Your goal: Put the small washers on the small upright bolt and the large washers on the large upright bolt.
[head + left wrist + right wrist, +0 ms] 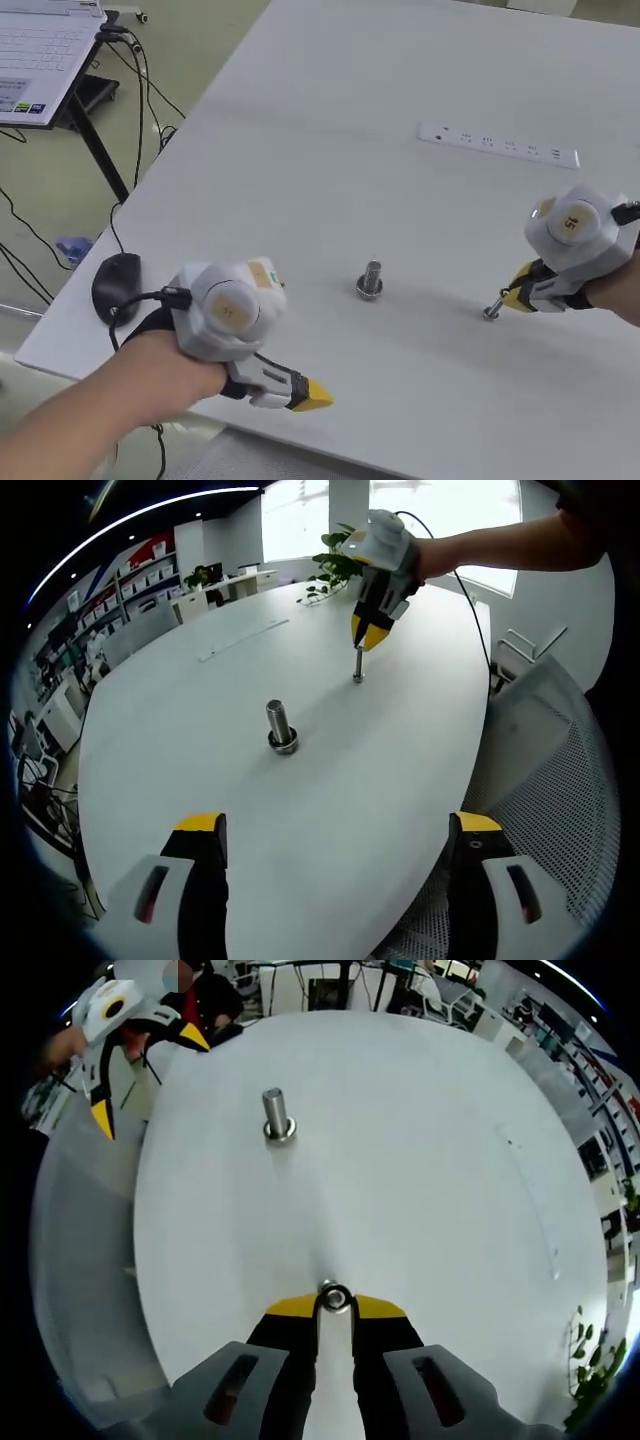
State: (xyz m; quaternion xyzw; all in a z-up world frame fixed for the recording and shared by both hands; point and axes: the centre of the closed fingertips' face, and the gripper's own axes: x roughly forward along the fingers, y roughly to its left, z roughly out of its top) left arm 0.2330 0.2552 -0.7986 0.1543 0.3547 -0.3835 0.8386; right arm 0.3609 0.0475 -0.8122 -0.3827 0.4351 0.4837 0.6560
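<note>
Seating small washer [335, 1297] on small bolt [492, 312], right gripper [335, 1307] clamped it, left gripper [337, 825] gaped idle; release seemingly due next.

Bright, even daylight. The large bolt [370, 279] is sharp and casts only a faint, soft shadow on the white table [330, 130]. In the left gripper view, windows [300, 515] beyond the bolt are blown out. Fisheye edges bend strongly.
</note>
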